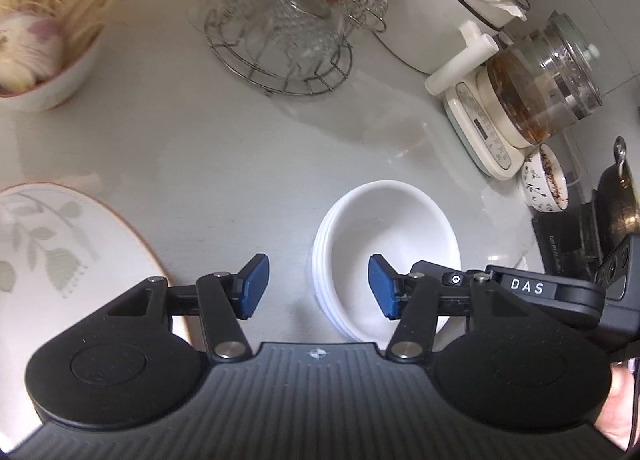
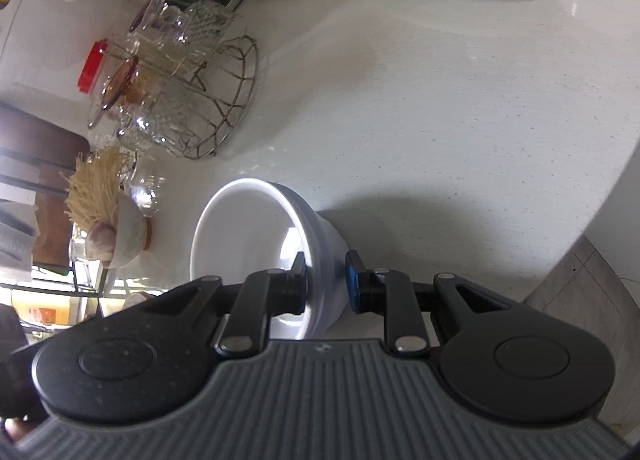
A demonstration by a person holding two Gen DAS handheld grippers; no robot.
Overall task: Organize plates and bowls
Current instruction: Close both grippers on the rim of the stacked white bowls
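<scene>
Got the bowls [image 1: 386, 244] nested on the counter [image 1: 240, 164], dead ahead of the left gripper [image 1: 318, 284] and a touch to its right, with the right-hand pad hanging over the rim. Holding that gripper wide open, nothing in it, hovering above.

Seeing the right gripper [image 2: 326, 284] closed down narrow on the near rim, one finger inside and one outside. Looks like contact on both sides. So way closer on the right. No long axis to fuss over, just round.

Probably a lift or slide of the stack next, judging by that grip.

Also got a plate [image 1: 60, 260] off to the left, well apart from the bowls, with bare counter between. Further back: glass rack [image 1: 280, 32], kettle [image 1: 540, 92], small patterned bowl [image 1: 546, 180] just beside it.

Worth watching that thin rim pinch, could tip a heavy stack.
</scene>
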